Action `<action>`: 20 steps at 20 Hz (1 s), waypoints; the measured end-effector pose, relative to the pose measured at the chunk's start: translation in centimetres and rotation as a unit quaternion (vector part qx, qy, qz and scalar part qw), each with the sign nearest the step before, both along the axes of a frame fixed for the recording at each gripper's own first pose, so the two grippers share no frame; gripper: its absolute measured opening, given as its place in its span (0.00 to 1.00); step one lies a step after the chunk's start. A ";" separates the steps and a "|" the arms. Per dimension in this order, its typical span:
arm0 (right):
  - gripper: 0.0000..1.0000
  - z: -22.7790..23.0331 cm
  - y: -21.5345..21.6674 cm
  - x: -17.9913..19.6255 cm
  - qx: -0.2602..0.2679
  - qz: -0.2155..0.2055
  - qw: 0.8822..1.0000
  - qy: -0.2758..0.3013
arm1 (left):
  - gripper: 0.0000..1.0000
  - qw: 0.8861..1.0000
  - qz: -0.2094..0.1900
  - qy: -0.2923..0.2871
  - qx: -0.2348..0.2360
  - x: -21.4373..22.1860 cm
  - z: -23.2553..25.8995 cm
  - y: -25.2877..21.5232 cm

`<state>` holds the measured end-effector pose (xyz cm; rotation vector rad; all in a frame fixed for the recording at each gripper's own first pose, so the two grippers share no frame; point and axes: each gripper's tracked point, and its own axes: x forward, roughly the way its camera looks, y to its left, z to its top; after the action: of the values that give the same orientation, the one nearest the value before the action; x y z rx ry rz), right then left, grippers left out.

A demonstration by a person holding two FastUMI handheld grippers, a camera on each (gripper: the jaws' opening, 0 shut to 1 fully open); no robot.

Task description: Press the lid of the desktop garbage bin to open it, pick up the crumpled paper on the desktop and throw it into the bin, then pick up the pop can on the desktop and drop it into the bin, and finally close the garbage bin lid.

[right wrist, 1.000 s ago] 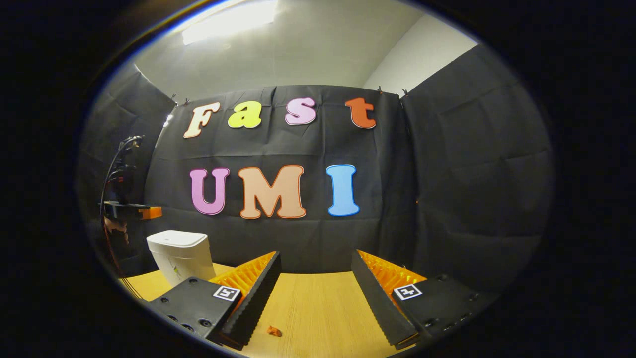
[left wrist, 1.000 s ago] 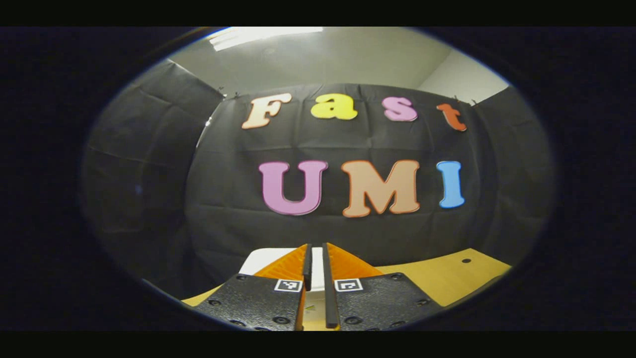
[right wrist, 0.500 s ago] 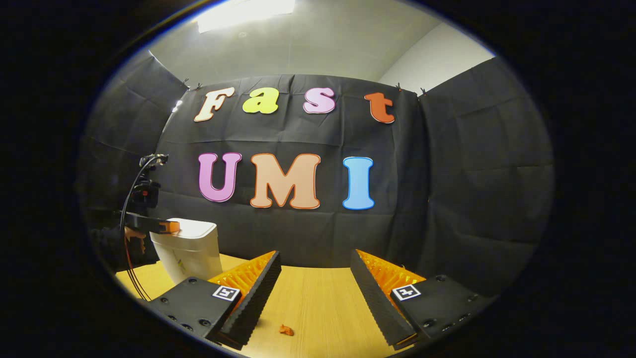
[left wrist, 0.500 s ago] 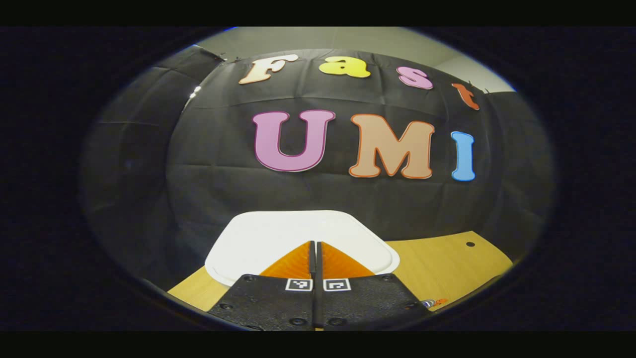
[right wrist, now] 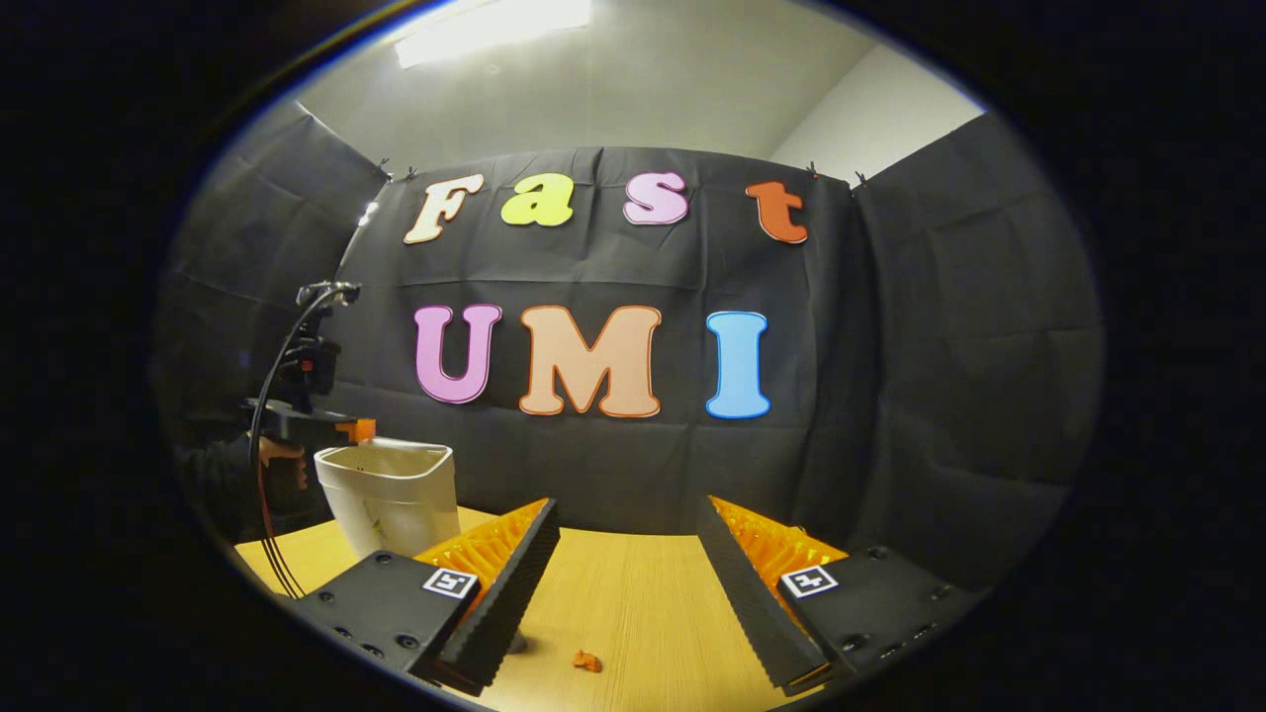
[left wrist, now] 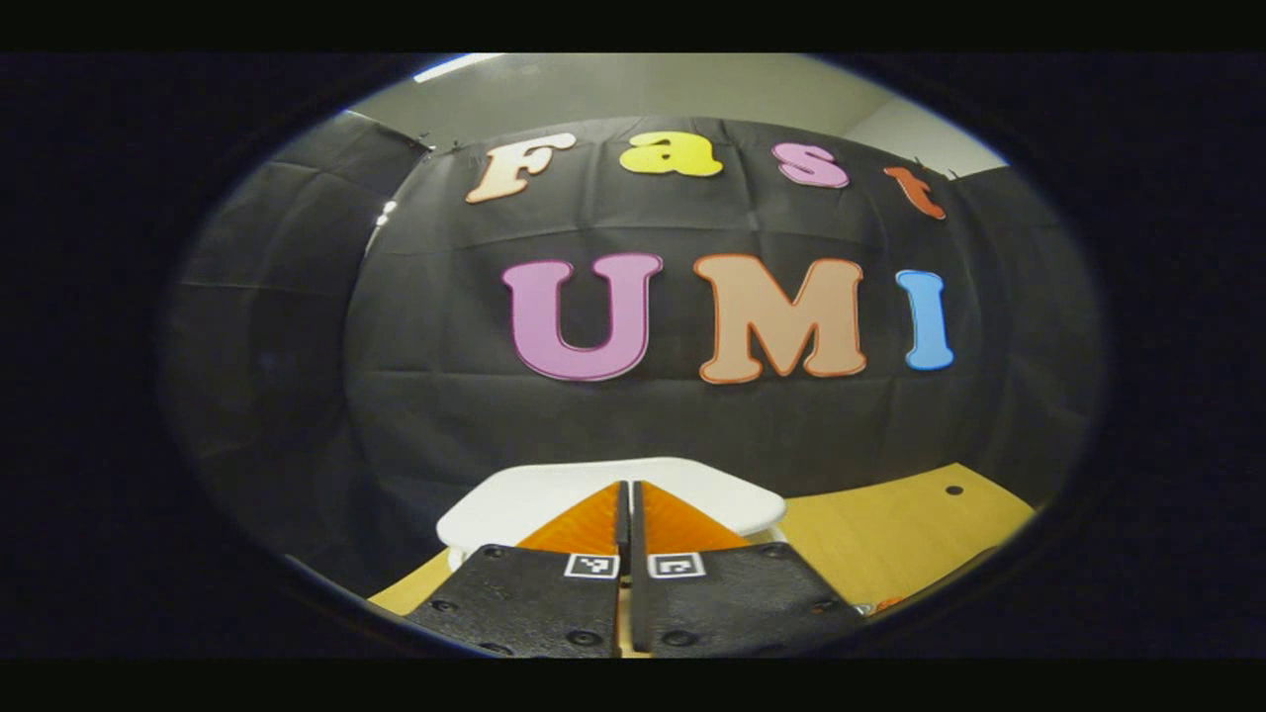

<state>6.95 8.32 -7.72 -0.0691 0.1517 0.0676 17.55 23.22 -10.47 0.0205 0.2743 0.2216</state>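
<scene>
Your left gripper (left wrist: 625, 491), fingers pressed together, sits over the white bin lid (left wrist: 534, 499) (possibly touching); your right gripper (right wrist: 628, 564) gapes wide above the table (right wrist: 633, 613).

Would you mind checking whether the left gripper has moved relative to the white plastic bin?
Yes. The left gripper came down from above the white plastic bin to its rim.

Light wooden table (right wrist: 633, 603) carries the white garbage bin (right wrist: 391, 499) standing at its far left corner, and a small orange scrap (right wrist: 587, 661) lies on the bare wood near the front edge.
</scene>
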 end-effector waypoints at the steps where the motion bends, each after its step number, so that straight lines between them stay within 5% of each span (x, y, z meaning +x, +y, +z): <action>1: 0.95 0.3 -0.2 0.0 0.004 0.002 1.000 -0.005 | 0.10 1.000 -0.007 -0.018 -0.007 -0.1 1.6 -0.8; 4: 0.95 0.7 -0.2 -0.1 0.015 0.013 1.000 -0.012 | 0.64 0.998 -0.006 -0.065 0.006 -2.1 5.7 -1.8; 5: 0.95 0.5 -0.2 -0.1 0.018 0.018 1.000 -0.011 | 0.66 0.997 -0.008 -0.078 0.007 -3.1 6.8 -2.3; 8: 0.95 -1.9 0.3 0.0 0.028 0.045 0.999 0.013 | 0.95 0.994 -0.016 -0.108 0.010 -7.1 9.0 -4.8; 15: 0.95 -15.1 1.0 0.6 0.020 0.088 0.983 0.158 | 0.92 0.992 -0.043 -0.113 0.016 -16.3 8.1 -11.3; 20: 0.96 -26.9 2.8 1.4 -0.037 0.118 0.953 0.276 | 0.94 0.997 -0.035 -0.063 -0.042 -19.9 4.9 -13.9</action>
<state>8.38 11.12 -34.67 -0.1416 0.7061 0.3218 -2.30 9.37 -5.59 -0.0668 0.1570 0.1400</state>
